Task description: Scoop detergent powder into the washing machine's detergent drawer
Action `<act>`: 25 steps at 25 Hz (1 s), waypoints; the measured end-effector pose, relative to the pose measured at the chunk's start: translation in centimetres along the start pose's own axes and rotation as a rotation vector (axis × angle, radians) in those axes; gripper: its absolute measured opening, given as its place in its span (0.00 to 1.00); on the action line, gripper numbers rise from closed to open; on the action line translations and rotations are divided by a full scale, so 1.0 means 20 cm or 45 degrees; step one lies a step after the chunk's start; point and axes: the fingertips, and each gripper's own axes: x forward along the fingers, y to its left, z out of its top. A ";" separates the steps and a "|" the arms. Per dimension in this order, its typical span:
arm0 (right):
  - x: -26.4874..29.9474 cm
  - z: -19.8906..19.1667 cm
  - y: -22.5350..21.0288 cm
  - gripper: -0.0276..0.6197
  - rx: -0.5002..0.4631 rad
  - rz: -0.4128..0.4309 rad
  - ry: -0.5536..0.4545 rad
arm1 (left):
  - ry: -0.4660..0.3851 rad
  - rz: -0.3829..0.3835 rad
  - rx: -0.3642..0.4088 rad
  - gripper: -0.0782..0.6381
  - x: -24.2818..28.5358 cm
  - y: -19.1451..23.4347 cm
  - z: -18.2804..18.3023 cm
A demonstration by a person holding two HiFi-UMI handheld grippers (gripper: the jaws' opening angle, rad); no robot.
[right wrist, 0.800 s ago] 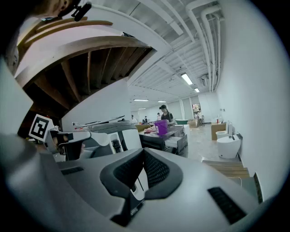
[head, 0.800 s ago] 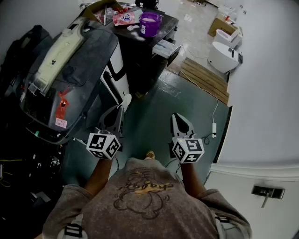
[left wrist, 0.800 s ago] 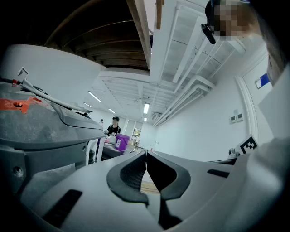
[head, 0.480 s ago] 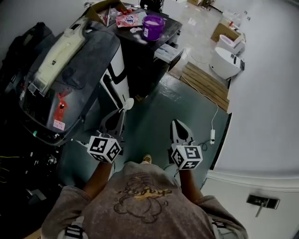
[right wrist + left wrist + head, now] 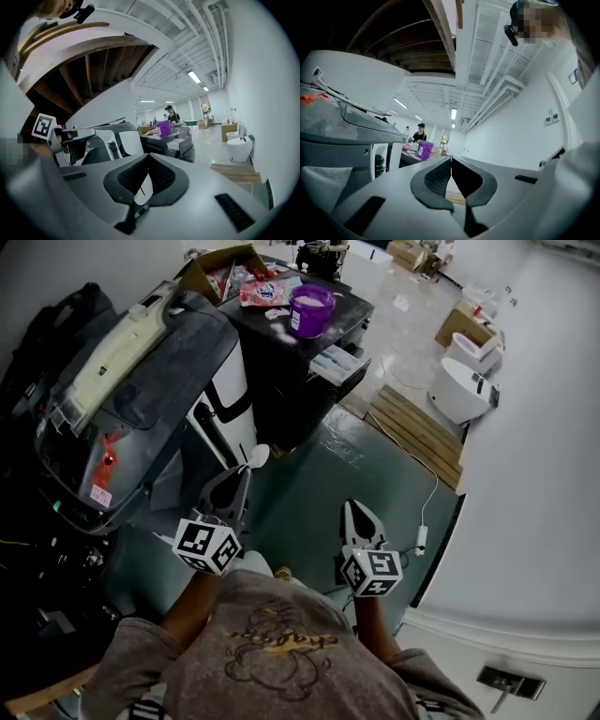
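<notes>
A purple detergent tub (image 5: 310, 310) stands on the dark washing machine (image 5: 291, 352) far ahead, beside a pink bag (image 5: 261, 293). A pale drawer (image 5: 333, 362) sticks out of the machine's front. Both grippers are held low over the green floor, well short of the machine. My left gripper (image 5: 242, 474) is shut, its jaws (image 5: 451, 159) meeting at the tips. A small white rounded piece (image 5: 260, 456) shows just past its tip; I cannot tell if it is held. My right gripper (image 5: 356, 512) is shut with nothing in it (image 5: 148, 156). The tub (image 5: 164, 128) shows far off.
A big grey appliance (image 5: 141, 381) lies tilted at the left, close to the left gripper. A wooden pallet (image 5: 412, 423) and white toilets (image 5: 464, 390) stand at the right. A cable with a white plug (image 5: 422, 538) runs along the wall. A person (image 5: 172, 115) stands behind the machine.
The whole view has shifted: the tub, the machine and both grippers sit lower in the frame. Both grippers stay shut and side by side.
</notes>
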 end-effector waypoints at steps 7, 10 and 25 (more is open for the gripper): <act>0.07 0.06 -0.09 0.04 -0.009 0.005 -0.004 | -0.020 0.005 0.004 0.14 0.14 0.00 0.02; 0.12 0.06 -0.14 0.04 -0.005 -0.003 -0.002 | -0.021 -0.004 -0.003 0.14 0.22 0.02 0.01; 0.54 0.18 -0.44 0.04 0.028 -0.082 -0.003 | -0.006 -0.087 -0.039 0.14 0.85 0.16 -0.03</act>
